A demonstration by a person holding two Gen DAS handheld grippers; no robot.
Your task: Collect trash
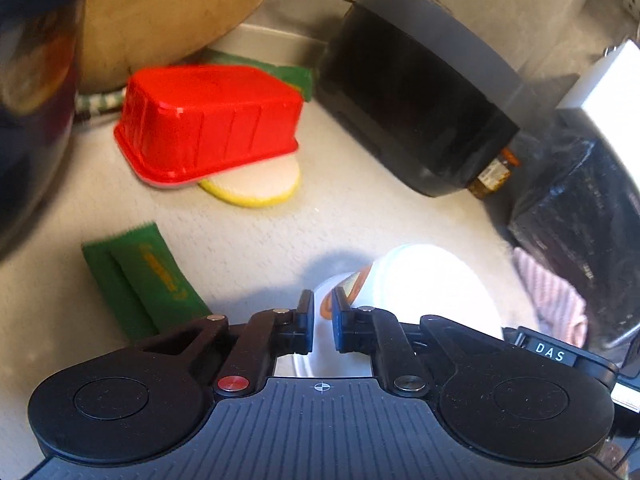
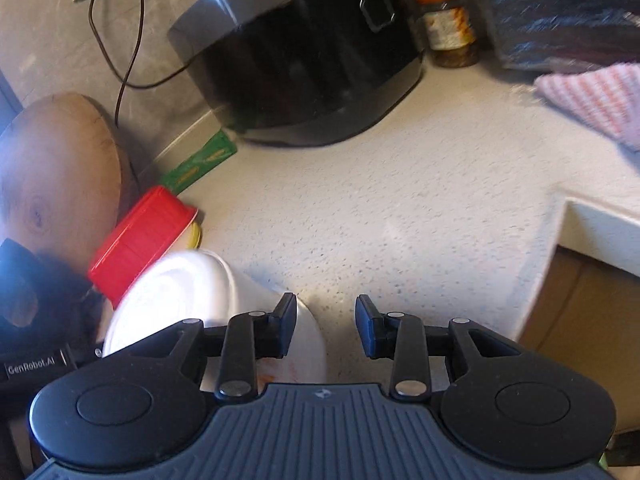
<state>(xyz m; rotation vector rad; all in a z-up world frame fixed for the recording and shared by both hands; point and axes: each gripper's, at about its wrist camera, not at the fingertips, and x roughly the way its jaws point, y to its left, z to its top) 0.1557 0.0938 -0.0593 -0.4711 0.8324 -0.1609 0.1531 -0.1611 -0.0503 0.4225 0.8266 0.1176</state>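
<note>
Gripping the rim of a white cup (image 1: pixel 420 292) with my left gripper (image 1: pixel 322 320), fingers (image 1: pixel 306 322) pinched nearly shut on its wall; the cup lies tipped on the worktop (image 2: pixel 400 216) with orange marks on its side. My right gripper (image 2: pixel 326 330) hangs over bare worktop, fingers (image 2: pixel 370 332) spread wide, holding nothing, the cup just to its left. Beyond the cup, a red tub (image 1: pixel 208 124) sits upside down, tilted, one edge resting on a yellow-rimmed white lid (image 1: pixel 260 184). One green wrapper (image 1: pixel 148 280) lies flat near my left gripper; another green wrapper (image 2: pixel 200 164) lies by the back wall behind the tub. A round wooden board (image 2: pixel 52 184) leans against the wall just beside the tub. A black cooker (image 2: pixel 304 60) stands at the back, a jar (image 2: pixel 448 28) with an orange lid beside it, a pink checked cloth (image 2: pixel 596 100) to the right. The worktop edge steps down at right.
</note>
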